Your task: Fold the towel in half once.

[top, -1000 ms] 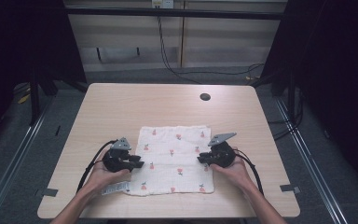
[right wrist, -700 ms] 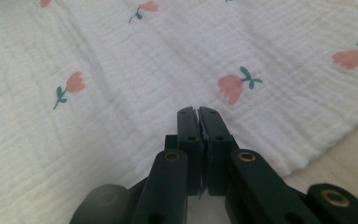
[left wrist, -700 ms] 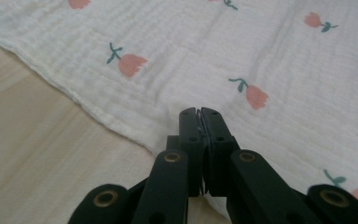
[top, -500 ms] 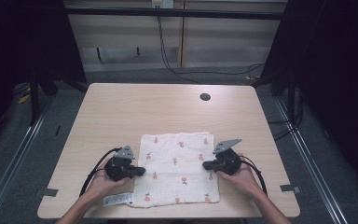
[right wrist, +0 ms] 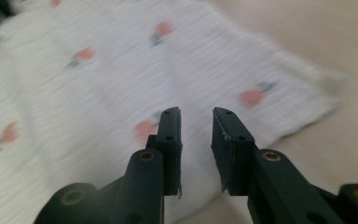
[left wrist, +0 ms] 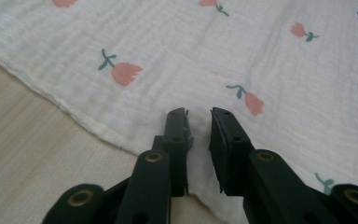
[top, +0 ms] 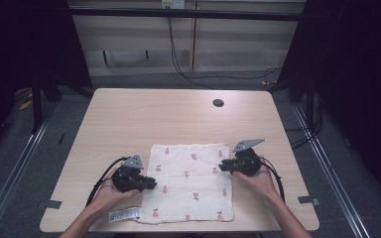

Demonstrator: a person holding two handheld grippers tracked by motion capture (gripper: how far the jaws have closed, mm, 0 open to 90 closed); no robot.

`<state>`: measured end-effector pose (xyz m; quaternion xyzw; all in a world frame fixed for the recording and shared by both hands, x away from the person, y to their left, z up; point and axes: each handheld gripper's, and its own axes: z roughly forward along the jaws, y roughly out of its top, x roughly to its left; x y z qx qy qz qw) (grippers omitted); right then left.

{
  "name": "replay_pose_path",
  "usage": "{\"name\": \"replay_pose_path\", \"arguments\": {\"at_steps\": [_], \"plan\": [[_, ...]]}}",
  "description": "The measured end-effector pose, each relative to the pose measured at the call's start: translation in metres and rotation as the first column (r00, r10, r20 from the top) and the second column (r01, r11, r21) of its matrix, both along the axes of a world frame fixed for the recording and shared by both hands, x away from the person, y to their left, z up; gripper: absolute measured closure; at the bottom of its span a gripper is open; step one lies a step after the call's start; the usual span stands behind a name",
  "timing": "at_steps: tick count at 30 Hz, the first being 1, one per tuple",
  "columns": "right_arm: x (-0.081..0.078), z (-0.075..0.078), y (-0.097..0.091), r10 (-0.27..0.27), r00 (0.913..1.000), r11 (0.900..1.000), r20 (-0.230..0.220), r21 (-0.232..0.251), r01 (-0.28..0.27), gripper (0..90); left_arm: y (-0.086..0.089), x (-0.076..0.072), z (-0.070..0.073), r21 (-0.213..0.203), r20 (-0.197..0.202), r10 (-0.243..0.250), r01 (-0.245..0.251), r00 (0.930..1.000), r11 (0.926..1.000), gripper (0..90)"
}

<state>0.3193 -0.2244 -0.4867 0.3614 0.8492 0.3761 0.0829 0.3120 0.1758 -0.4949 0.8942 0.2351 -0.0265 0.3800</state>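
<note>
Both grippers, left gripper and right gripper, are being held slightly open, jaws just opening, gripping nothing, at the cloth's left and right edges.

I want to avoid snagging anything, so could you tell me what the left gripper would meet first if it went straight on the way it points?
Most likely the white cloth: the left gripper points across it from its edge, jaws slightly apart.

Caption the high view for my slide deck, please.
Two hand-held grippers, left and right, open at opposite edges of a tulip-print cloth on a wooden table.
</note>
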Motion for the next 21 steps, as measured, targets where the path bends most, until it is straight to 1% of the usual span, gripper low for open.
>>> {"name": "replay_pose_path", "arguments": {"at_steps": [1, 2, 3, 4, 5, 7, 8, 9, 10, 11, 12, 13, 14, 15, 16, 17, 18, 19, 20, 21], "plan": [[0.007, 0.002, -0.004, -0.034, 0.9992, 0.9994, 0.020, -0.002, 0.034, 72.6, 0.001, 0.001, 0.001, -0.013, -0.004, 0.005, -0.005, 1.0000, 0.9999, 74.2], [0.014, 0.004, -0.009, -0.062, 0.9978, 0.9980, 0.024, 0.011, 0.062, 72.6, 0.002, 0.002, 0.002, -0.020, -0.005, 0.006, -0.007, 1.0000, 0.9998, 72.8], [0.021, 0.005, -0.013, -0.087, 0.9956, 0.9960, 0.034, 0.023, 0.087, 72.1, 0.003, 0.003, 0.004, -0.016, 0.001, 0.013, -0.012, 0.9999, 0.9998, 71.2], [0.021, 0.005, -0.013, -0.087, 0.9956, 0.9960, 0.034, 0.023, 0.087, 72.1, 0.003, 0.003, 0.004, -0.016, 0.001, 0.013, -0.012, 0.9999, 0.9998, 69.1], [0.035, 0.005, -0.020, -0.142, 0.9891, 0.9891, 0.040, 0.046, 0.140, 72.0, 0.006, 0.008, 0.005, -0.032, -0.006, 0.037, -0.038, 0.9993, 0.9988, 68.6], [0.045, 0.002, -0.022, -0.164, 0.9858, 0.9857, 0.037, 0.045, 0.162, 70.7, 0.010, 0.014, 0.008, -0.030, 0.009, 0.070, -0.069, 0.9975, 0.9972, 66.1], [0.050, 0.000, -0.023, -0.165, 0.9858, 0.9857, 0.031, 0.039, 0.164, 70.2, 0.011, 0.019, 0.010, -0.046, 0.004, 0.089, -0.088, 0.9961, 0.9950, 64.8], [0.056, -0.002, -0.023, -0.175, 0.9842, 0.9840, 0.025, 0.038, 0.174, 69.2, 0.011, 0.019, 0.010, -0.046, 0.004, 0.089, -0.088, 0.9961, 0.9950, 62.9], [0.060, -0.004, -0.021, -0.183, 0.9827, 0.9830, 0.026, 0.019, 0.183, 68.3, 0.013, 0.026, 0.014, -0.052, 0.007, 0.135, -0.134, 0.9908, 0.9896, 61.1], [0.063, -0.004, -0.020, -0.190, 0.9811, 0.9817, 0.034, 0.002, 0.190, 68.1, 0.012, 0.028, 0.016, -0.055, 0.014, 0.147, -0.146, 0.9891, 0.9878, 60.4], [0.067, -0.005, -0.021, -0.189, 0.9817, 0.9818, 0.027, 0.028, 0.188, 67.8, 0.011, 0.032, 0.017, -0.047, 0.025, 0.147, -0.146, 0.9888, 0.9882, 59.2], [0.067, -0.005, -0.021, -0.189, 0.9817, 0.9818, 0.027, 0.028, 0.188, 67.8, 0.011, 0.032, 0.017, -0.047, 0.025, 0.147, -0.146, 0.9888, 0.9882, 58.4], [0.073, -0.007, -0.020, -0.195, 0.9805, 0.9807, 0.019, 0.015, 0.195, 67.0, 0.012, 0.040, 0.018, -0.035, 0.040, 0.182, -0.181, 0.9825, 0.9829, 57.2], [0.074, -0.008, -0.020, -0.192, 0.9812, 0.9814, 0.021, 0.007, 0.192, 67.0, 0.013, 0.045, 0.018, -0.044, 0.033, 0.194, -0.192, 0.9805, 0.9804, 56.4], [0.075, -0.009, -0.019, -0.194, 0.9809, 0.9810, 0.016, -0.002, 0.194, 67.0, 0.014, 0.049, 0.018, -0.056, 0.044, 0.215, -0.213, 0.9755, 0.9754, 56.4], [0.075, -0.011, -0.019, -0.199, 0.9798, 0.9800, 0.021, -0.007, 0.199, 67.1, 0.015, 0.054, 0.018, -0.049, 0.038, 0.230, -0.228, 0.9725, 0.9724, 56.3], [0.075, -0.011, -0.019, -0.202, 0.9792, 0.9793, 0.017, -0.008, 0.202, 67.2, 0.016, 0.059, 0.018, -0.049, 0.030, 0.239, -0.237, 0.9706, 0.9703, 55.8], [0.075, -0.012, -0.018, -0.202, 0.9793, 0.9793, 0.011, -0.009, 0.202, 67.3, 0.016, 0.062, 0.018, -0.063, 0.029, 0.254, -0.252, 0.9667, 0.9657, 55.7], [0.075, -0.012, -0.018, -0.210, 0.9777, 0.9775, 0.012, -0.020, 0.210, 68.8, 0.016, 0.062, 0.018, -0.063, 0.029, 0.254, -0.252, 0.9667, 0.9657, 55.6], [0.075, -0.013, -0.018, -0.209, 0.9779, 0.9776, 0.006, -0.020, 0.209, 69.2, 0.015, 0.069, 0.018, -0.094, 0.017, 0.281, -0.279, 0.9595, 0.9558, 54.4]]}}
